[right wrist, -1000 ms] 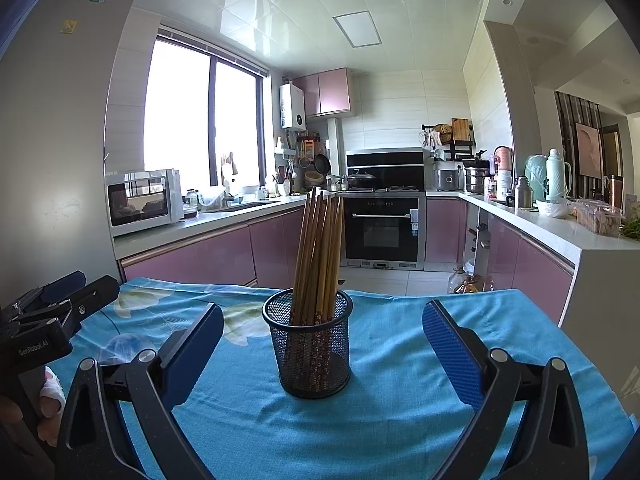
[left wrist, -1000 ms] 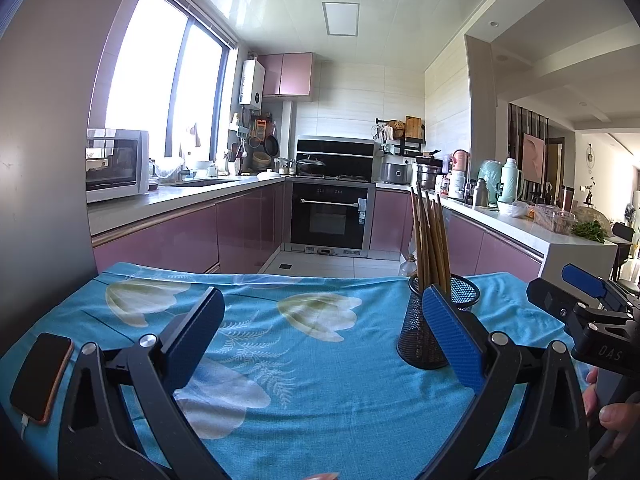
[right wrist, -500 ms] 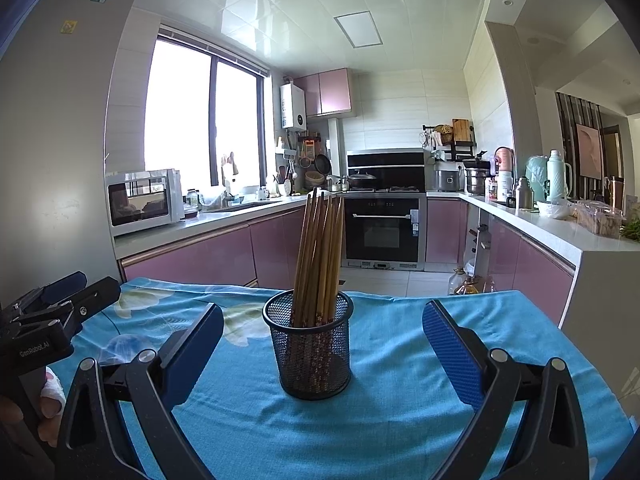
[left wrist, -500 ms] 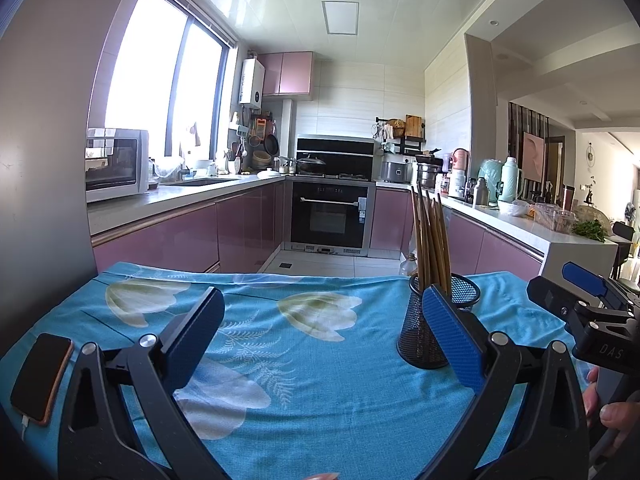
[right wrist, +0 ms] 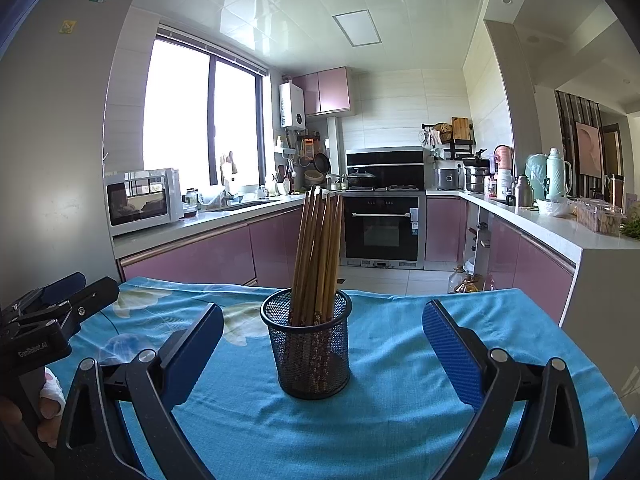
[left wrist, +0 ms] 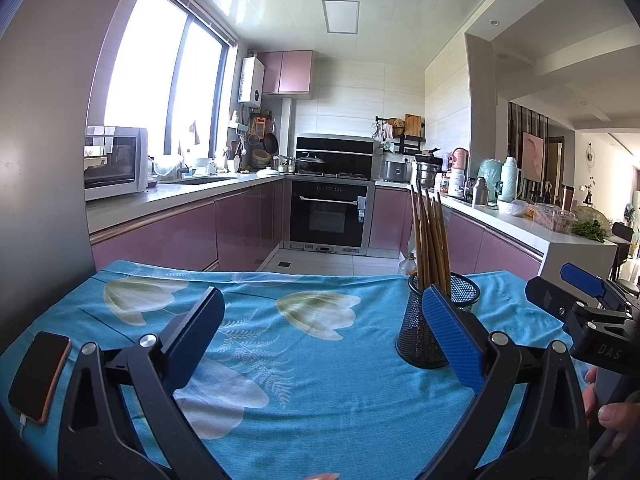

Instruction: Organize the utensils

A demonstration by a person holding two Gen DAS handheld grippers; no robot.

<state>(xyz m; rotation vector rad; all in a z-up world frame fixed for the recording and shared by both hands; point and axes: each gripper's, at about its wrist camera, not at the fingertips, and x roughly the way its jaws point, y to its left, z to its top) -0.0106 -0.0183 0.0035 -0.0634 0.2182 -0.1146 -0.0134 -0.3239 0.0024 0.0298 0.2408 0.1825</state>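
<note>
A black mesh holder (right wrist: 309,350) stands upright on the blue flowered cloth (right wrist: 400,380), with several brown wooden chopsticks (right wrist: 318,256) standing in it. My right gripper (right wrist: 322,344) is open, low over the cloth, the holder just beyond and between its blue pads. In the left wrist view the holder (left wrist: 424,332) and chopsticks (left wrist: 430,240) sit to the right, partly behind the right pad. My left gripper (left wrist: 320,330) is open with nothing between its fingers. Each gripper shows at the edge of the other's view.
A phone (left wrist: 38,376) with a cable lies at the cloth's left edge. A hand (left wrist: 612,412) holds the right gripper's body. Beyond the table's far edge are pink kitchen cabinets (right wrist: 192,256), an oven (right wrist: 382,232) and a cluttered counter (right wrist: 560,216).
</note>
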